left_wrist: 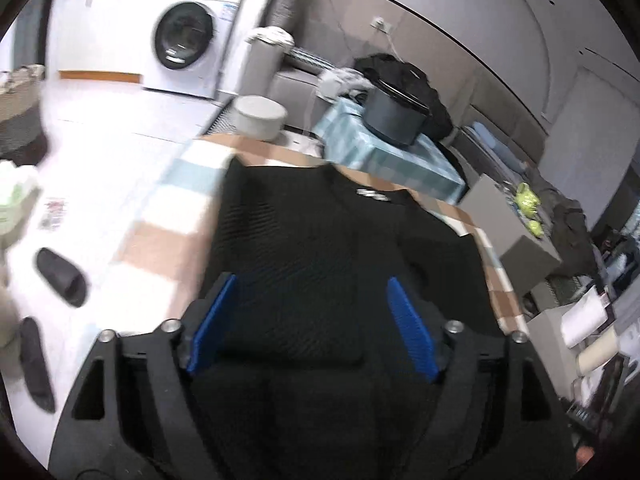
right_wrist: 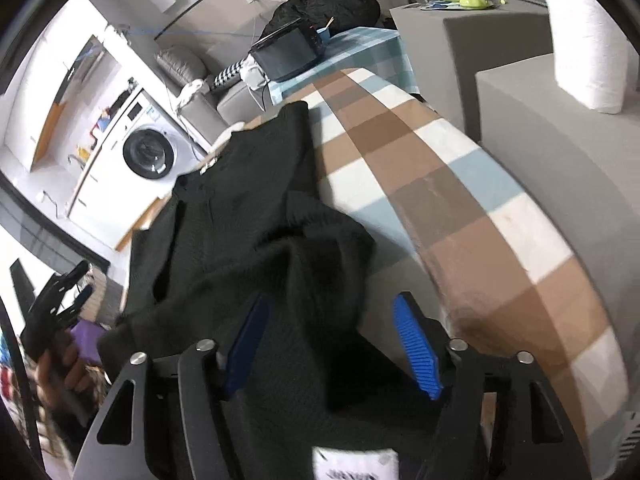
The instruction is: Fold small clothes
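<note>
A small black knitted garment lies spread on a table with a brown, white and blue checked cloth. My left gripper hovers over its near part, jaws wide apart, blue pads empty. In the right wrist view the same garment is rumpled, with a fold raised near its right edge. My right gripper is open over that bunched part, cloth lying between the blue pads without being pinched. The left gripper shows at the far left, held in a hand.
A washing machine stands beyond the table. A second table with a teal checked cloth carries a dark pot and black bags. Grey boxes and a white pillar stand right of the checked cloth. Dark slippers lie on the floor.
</note>
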